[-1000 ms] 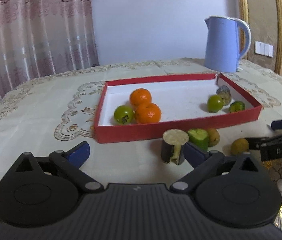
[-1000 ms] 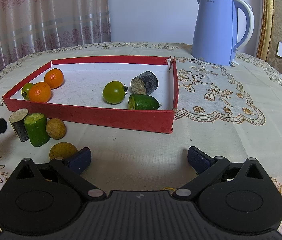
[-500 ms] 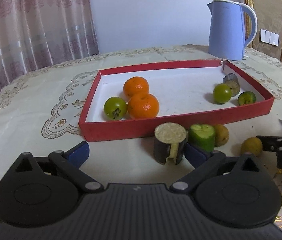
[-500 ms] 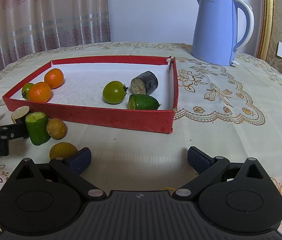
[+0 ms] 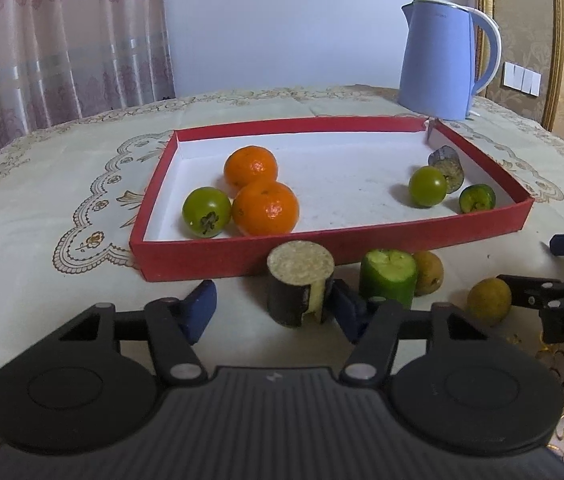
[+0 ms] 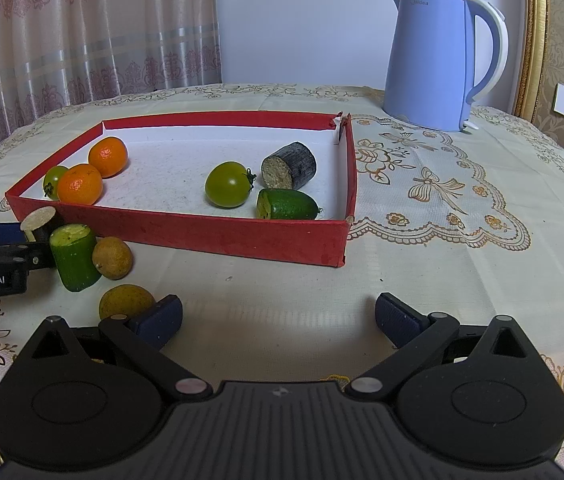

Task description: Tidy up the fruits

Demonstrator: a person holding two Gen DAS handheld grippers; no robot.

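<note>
The step in hand looks like a pickup: the left hand-held gripper point(image 5: 272, 308) stands wide open around the dark cut stump point(image 5: 300, 282), which sits upright on the desk point(image 5: 42, 208) just outside the red tray point(image 5: 202, 266), its right pad close beside it. The right hand-held gripper point(image 6: 278, 318) is also wide open and empty, a yellow-brown fruit point(image 6: 126, 301) by its left pad. Next, the left jaws probably need to close, lift and clear the tray wall

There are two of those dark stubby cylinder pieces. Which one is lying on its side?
The dark cylinder inside the red tray, next to the green tomato, lies on its side, pale cut end facing sideways. The other one stands upright outside the tray, cut end up.
</note>
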